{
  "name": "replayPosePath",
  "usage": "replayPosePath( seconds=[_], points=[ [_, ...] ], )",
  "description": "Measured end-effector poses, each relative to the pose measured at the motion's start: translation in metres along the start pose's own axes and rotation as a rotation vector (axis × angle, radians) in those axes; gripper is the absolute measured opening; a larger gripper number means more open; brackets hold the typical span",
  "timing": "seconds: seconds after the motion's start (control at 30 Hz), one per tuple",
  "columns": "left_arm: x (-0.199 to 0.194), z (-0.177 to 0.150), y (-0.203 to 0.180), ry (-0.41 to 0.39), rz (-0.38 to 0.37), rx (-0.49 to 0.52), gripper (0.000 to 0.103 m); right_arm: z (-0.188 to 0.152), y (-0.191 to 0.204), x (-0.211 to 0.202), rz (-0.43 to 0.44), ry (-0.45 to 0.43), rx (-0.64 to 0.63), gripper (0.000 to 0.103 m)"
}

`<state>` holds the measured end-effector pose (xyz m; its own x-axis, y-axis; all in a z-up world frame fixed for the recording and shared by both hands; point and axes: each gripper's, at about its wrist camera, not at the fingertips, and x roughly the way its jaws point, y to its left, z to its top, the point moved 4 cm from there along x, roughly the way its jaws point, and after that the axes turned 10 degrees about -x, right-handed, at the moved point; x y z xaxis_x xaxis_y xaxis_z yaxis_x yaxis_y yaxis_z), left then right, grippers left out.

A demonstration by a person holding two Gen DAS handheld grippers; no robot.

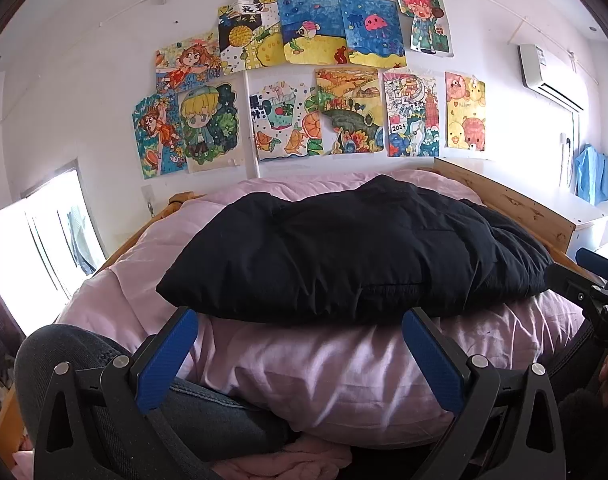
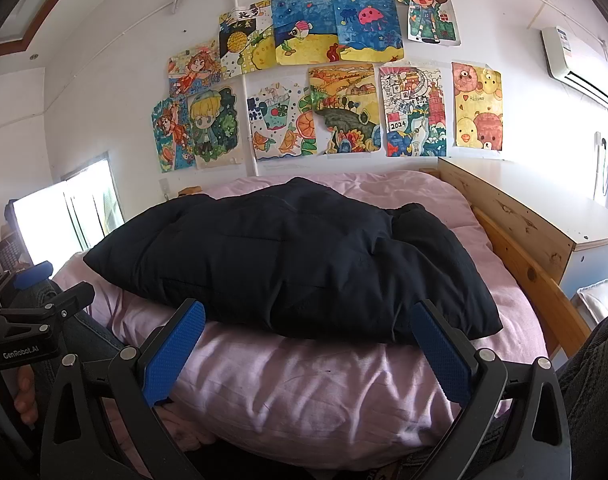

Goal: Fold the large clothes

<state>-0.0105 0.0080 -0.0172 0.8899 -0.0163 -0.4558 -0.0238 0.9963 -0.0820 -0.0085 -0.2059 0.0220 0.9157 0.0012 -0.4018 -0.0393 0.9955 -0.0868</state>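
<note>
Both claws empty. My left claw (image 1: pixel 300 354) is spread wide, blue pads apart, nothing between them; my right claw (image 2: pixel 306 350) is the same. Both sit low at the near edge of the bed, pointing at the wall of drawings.

The task item, a black puffy quilted jacket (image 1: pixel 356 256), lies across the pink quilted duvet (image 1: pixel 324 372) that covers the wooden-framed bed (image 2: pixel 544 280). It looks like a thick bundle, long axis left to right, near edge just past my pads and not touching them. I can't tell how many layers it has, or where the sleeves are.

My read: a fold is about to start or is part-way, with no grasp yet.

How I'd do it well:
- Take the jacket only. The duvet is soft and bunches right under the near hem, so I'd come in slightly above the duvet surface and close on the hem edge itself.
- Left claw on the near-left corner, right claw on the near-right corner (image 2: pixel 476 320), roughly symmetric, so the panel lifts flat.
- Padded fabric is springy and slippery; bite deep enough to get the full thickness, not just the shell.
- Lift both sides together, carry away from me over the bundle, lay down, then let go.
- Risk: uneven lift twists it, or the fill springs the fold back open.
</note>
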Motion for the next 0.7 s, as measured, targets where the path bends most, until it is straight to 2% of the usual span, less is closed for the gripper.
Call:
replayPosePath(
  seconds=[0.7],
  points=[
    [0.0001, 0.0002, 0.0004, -0.005, 0.000, 0.003, 0.103, -0.0004, 0.0012, 0.0000, -0.001, -0.001, 0.002, 0.102]
  ],
)
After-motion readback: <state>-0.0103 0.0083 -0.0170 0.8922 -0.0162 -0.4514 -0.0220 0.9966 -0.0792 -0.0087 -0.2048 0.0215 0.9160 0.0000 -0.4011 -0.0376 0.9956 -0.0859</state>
